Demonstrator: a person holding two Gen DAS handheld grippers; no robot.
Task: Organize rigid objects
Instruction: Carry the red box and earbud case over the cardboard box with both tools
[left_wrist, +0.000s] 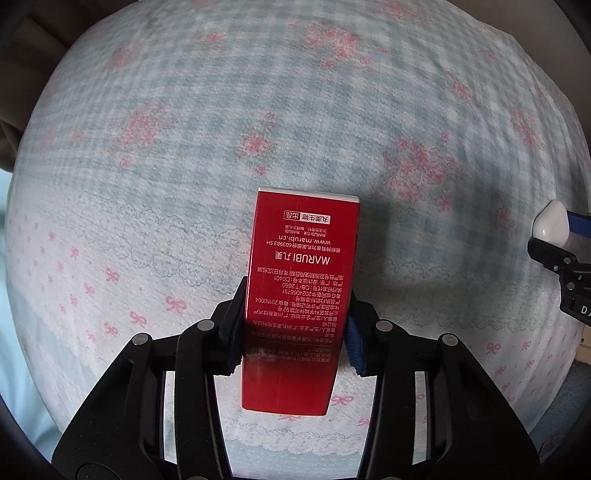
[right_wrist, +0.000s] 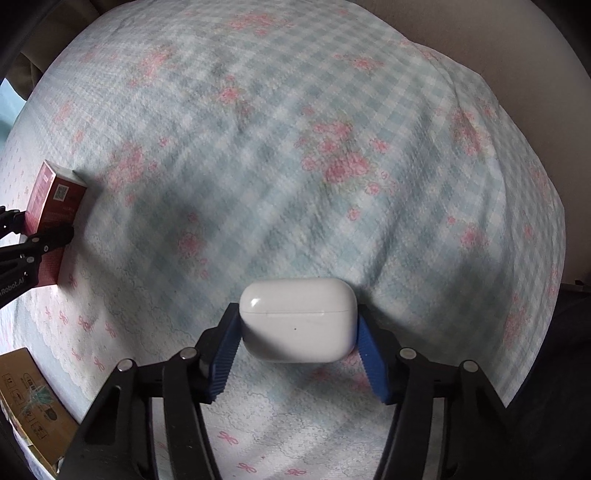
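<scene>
Left gripper (left_wrist: 293, 325) clamped on the red MARUBI box (left_wrist: 301, 295), held over the near part of the floral checked bedspread (left_wrist: 258, 110). Right gripper (right_wrist: 297, 341) closed around the white earbud case (right_wrist: 297, 319), off to the right of the box.

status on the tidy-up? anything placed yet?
Done: nothing visibly placed on the checked bedspread. In hand: left gripper clamps the red box; right gripper clamps the white earbud case. Left: setting both down; a cardboard box sits at the edge, its role unclear.
</scene>
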